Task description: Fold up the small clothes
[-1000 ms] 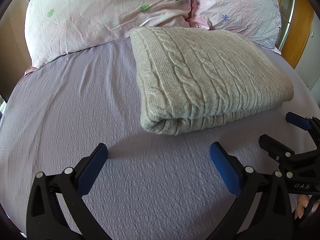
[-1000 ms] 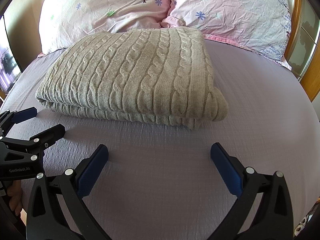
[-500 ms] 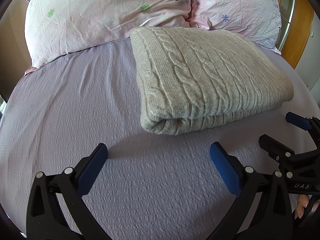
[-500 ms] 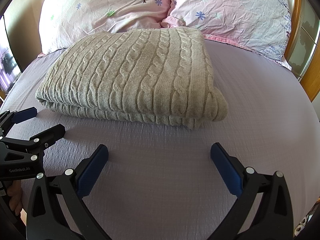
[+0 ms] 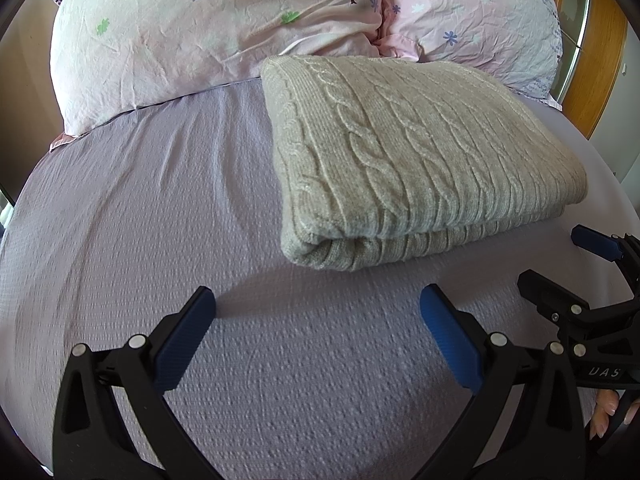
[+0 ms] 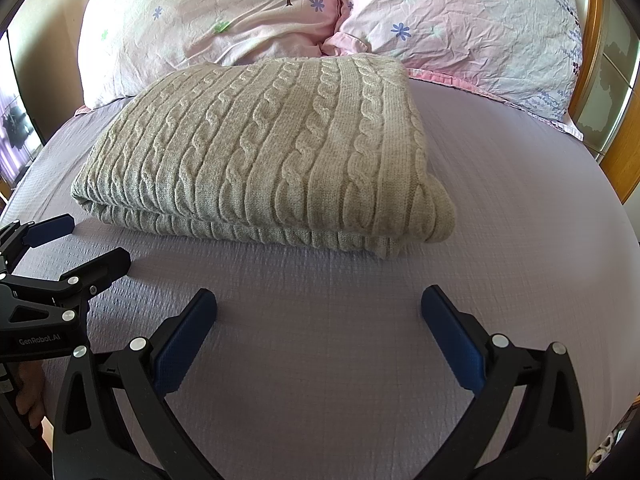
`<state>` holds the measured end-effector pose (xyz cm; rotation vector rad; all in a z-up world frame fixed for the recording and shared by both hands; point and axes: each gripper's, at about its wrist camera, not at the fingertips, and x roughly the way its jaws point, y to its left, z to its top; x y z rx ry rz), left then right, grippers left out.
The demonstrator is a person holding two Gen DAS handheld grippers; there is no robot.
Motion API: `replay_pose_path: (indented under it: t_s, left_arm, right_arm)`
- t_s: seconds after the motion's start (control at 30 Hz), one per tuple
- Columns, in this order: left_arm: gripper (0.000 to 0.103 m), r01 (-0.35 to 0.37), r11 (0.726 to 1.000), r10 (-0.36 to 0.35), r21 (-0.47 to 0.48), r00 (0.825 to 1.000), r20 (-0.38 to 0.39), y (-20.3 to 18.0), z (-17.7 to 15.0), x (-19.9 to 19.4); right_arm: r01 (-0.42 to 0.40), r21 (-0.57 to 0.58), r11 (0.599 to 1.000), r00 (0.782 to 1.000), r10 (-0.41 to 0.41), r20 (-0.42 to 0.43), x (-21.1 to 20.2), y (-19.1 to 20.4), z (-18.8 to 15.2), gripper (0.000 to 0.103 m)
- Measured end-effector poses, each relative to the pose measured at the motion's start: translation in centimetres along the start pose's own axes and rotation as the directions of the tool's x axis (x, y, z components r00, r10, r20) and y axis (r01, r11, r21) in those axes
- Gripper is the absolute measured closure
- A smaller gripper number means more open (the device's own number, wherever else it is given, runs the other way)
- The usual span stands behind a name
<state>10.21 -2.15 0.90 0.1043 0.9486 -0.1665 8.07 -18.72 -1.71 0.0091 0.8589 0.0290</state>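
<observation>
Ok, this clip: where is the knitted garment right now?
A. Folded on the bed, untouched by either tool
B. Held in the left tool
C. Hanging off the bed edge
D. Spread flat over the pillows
A: the cable-knit sweater lies folded on the sheet, ahead of the open left tool and open right tool, both empty.

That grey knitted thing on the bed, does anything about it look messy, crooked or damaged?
Nothing much stands out. The grey cable-knit sweater lies folded in a neat flat stack on the lilac bedsheet, its far edge against the pink pillows. Only the bottom layer peeks out slightly at the near right corner. No damage is visible. Both grippers' fingers are open and off it.
</observation>
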Motion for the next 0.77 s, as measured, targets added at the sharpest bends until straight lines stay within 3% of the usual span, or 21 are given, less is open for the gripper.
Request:
replay_pose_path:
  t_s: [0.77]
  left_arm:
    - [0.002, -0.003, 1.0, 0.003, -0.004, 1.0, 0.006, 0.04, 0.04, -0.01]
  right_arm:
    - [0.001, 0.001, 1.0, 1.0, -0.001, 0.0, 0.04, 0.06, 0.01, 0.001]
